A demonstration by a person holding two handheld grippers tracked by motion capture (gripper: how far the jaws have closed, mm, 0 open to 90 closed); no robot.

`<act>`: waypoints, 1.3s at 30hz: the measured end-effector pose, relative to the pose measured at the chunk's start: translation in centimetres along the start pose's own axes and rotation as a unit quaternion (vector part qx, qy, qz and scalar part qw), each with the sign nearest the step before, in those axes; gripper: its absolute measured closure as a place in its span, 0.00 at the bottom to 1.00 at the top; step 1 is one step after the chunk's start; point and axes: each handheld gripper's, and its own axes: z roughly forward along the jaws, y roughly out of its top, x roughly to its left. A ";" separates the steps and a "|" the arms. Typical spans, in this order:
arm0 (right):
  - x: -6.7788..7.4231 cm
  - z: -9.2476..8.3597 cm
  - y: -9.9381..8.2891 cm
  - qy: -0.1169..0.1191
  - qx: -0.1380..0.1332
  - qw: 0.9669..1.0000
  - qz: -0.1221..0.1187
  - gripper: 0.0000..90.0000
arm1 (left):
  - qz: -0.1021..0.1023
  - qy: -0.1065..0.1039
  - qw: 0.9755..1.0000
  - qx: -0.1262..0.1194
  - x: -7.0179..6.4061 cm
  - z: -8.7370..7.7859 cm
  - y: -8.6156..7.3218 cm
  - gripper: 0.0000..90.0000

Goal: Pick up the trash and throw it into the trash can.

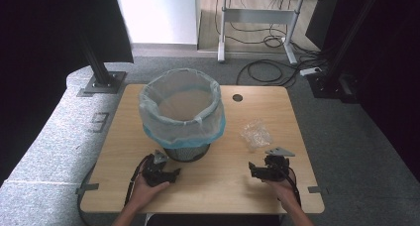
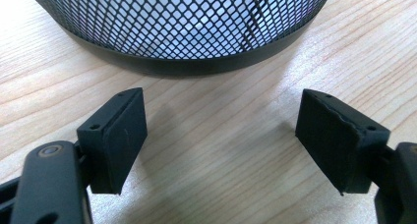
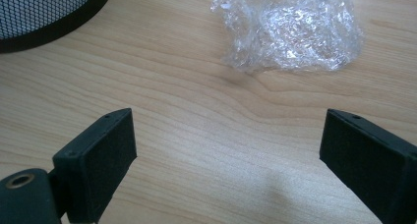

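A black mesh waste bin (image 1: 185, 151) lined with a pale blue-edged bag (image 1: 181, 106) stands on the wooden table (image 1: 208, 186). A crumpled ball of clear plastic wrap (image 1: 256, 134) lies to the bin's right. My left gripper (image 1: 174, 173) rests near the table's front, just before the bin, jaws open and empty; in its own view the gripper (image 2: 223, 145) faces the bin's mesh base (image 2: 187, 32). My right gripper (image 1: 252, 169) sits at the front right, open and empty. In the right gripper view the wrap (image 3: 290, 30) lies ahead of the gripper (image 3: 228, 157).
The bin's base (image 3: 44, 13) shows at the left of the right gripper view. A round cable hole (image 1: 237, 97) sits at the table's back edge. Beyond the table are grey carpet, a white desk frame (image 1: 257, 23), loose cables (image 1: 267, 70) and black stand posts (image 1: 101, 67).
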 end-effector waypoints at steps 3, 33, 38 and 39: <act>0.1 0.0 0.0 -0.005 0.000 1.000 0.000 0.07 | 0.000 0.000 1.000 0.000 0.0 0.0 0.0 0.22; 0.1 0.4 0.4 -0.032 -0.002 0.999 0.002 0.14 | 0.003 -0.004 1.000 0.000 -0.3 0.3 0.2 0.22; 0.1 0.5 0.5 -0.034 -0.003 0.999 0.003 0.14 | 0.003 -0.004 1.000 0.000 -0.3 0.3 0.2 0.22; 0.0 0.5 0.5 -0.034 -0.003 0.999 0.003 0.14 | 0.003 -0.004 1.000 0.000 -0.3 0.3 0.2 0.22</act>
